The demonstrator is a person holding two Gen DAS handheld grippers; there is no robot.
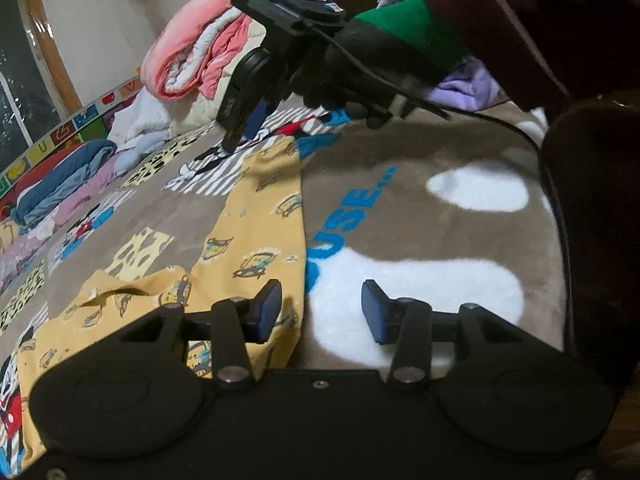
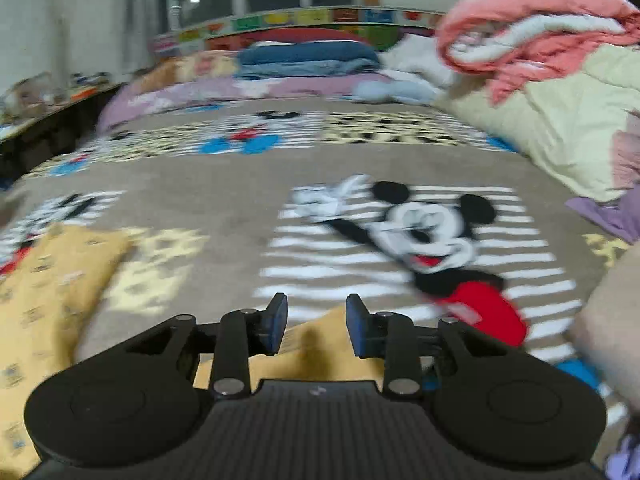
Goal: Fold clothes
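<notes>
Cartoon blanket (image 1: 400, 208) under yellow garment (image 1: 264, 216) lengthwise away from camera, both grippers' fingers (image 1: 269, 310) apart, empty.

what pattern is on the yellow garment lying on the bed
Small cartoon cars printed on mustard yellow garment; clearest in the left wrist view.

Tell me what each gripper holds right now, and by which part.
Nothing. The left gripper stands open over the yellow garment's edge; the right gripper is open above its far end.

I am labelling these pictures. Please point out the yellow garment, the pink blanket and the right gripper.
yellow garment (image 1: 260, 216): left wrist view, flat middle.
pink blanket (image 2: 532, 4): right wrist view, top fold.
right gripper (image 2: 316, 324): right wrist view, between its fingertips.
</notes>
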